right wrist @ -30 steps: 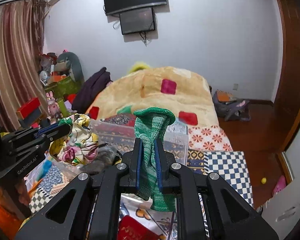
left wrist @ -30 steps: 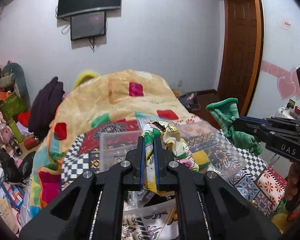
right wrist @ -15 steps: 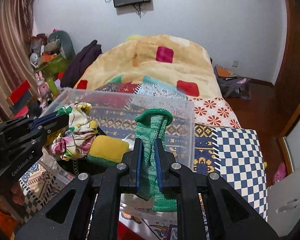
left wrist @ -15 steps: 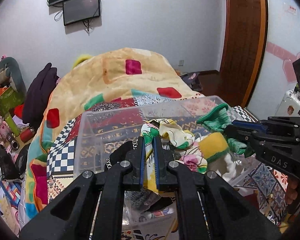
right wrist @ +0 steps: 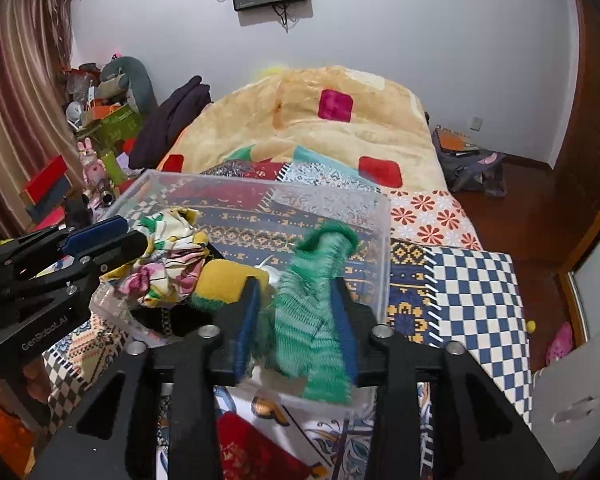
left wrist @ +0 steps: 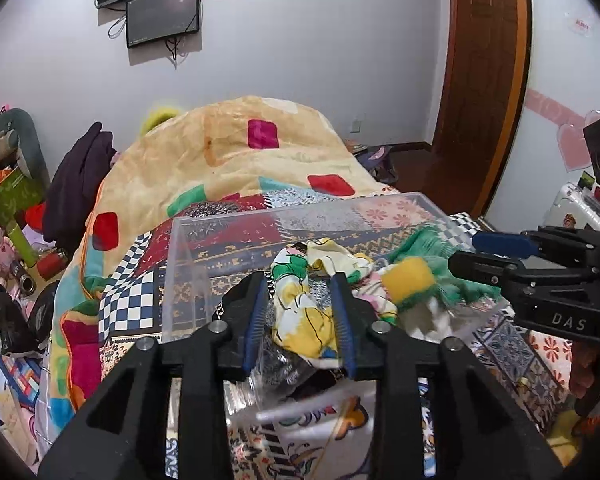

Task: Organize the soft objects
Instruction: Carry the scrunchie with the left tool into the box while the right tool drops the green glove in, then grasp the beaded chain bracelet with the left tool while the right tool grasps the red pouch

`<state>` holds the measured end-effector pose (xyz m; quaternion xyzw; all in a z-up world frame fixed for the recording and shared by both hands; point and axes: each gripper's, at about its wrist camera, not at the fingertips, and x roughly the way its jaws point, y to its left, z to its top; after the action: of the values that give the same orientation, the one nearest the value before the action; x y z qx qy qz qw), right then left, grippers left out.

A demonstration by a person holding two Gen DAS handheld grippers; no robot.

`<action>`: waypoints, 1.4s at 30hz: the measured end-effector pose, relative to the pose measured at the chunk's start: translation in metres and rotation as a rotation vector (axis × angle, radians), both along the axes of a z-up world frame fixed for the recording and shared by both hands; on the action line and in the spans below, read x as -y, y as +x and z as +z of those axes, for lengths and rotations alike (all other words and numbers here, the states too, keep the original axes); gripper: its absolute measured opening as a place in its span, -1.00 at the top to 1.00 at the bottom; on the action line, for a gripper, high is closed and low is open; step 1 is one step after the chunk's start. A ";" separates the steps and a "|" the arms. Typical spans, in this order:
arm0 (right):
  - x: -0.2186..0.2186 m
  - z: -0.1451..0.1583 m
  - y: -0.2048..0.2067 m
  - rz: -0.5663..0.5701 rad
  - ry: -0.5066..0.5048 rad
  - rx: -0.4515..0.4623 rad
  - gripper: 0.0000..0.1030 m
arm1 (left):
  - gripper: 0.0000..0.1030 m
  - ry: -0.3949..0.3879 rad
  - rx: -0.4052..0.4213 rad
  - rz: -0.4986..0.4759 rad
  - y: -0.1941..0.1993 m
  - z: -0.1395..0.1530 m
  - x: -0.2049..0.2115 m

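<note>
A clear plastic bin (left wrist: 260, 224) (right wrist: 380, 248) stands on the bed. My left gripper (left wrist: 302, 312) is open over the bin's near side, with a floral yellow-green cloth (left wrist: 304, 312) loose between its jaws. My right gripper (right wrist: 298, 320) is open too, and a green knitted sock (right wrist: 316, 312) hangs between its jaws over the bin. A yellow-green soft piece (left wrist: 408, 280) (right wrist: 224, 284) lies inside the bin. Each gripper shows in the other view, the right gripper (left wrist: 496, 256) at the right and the left gripper (right wrist: 112, 240) at the left.
A patchwork quilt (left wrist: 112, 308) and a tan blanket (right wrist: 300, 120) cover the bed. Cluttered boxes and toys (right wrist: 100, 120) stand at the left. A brown door (left wrist: 484, 80) is at the right, with a bag (right wrist: 472, 164) on the floor beyond the bed.
Both grippers came down to the bin and opened. The floral cloth and the green sock, gripped before, now sit loose between the jaws.
</note>
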<state>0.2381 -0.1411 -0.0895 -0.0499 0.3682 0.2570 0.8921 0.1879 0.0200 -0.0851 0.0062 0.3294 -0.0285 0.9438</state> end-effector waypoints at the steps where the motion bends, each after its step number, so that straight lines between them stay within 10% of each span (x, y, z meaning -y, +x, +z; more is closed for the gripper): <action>1: 0.001 0.004 -0.004 0.002 0.002 0.012 0.11 | 0.24 0.002 0.008 -0.003 -0.005 0.003 0.001; 13: 0.017 0.033 -0.054 -0.002 -0.023 0.156 -0.53 | -0.57 -0.043 0.061 -0.022 -0.052 0.026 0.005; 30: 0.020 -0.048 -0.057 0.038 -0.102 -0.075 -0.61 | -0.56 0.040 -0.180 -0.106 -0.056 -0.058 0.037; 42: 0.010 -0.068 -0.059 0.078 -0.133 -0.143 -0.59 | -0.13 0.036 -0.233 -0.102 -0.058 -0.073 0.025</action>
<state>0.1789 -0.1515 -0.1579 -0.1047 0.4450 0.2694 0.8476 0.1295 -0.0054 -0.1580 0.0364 0.4363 -0.0709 0.8963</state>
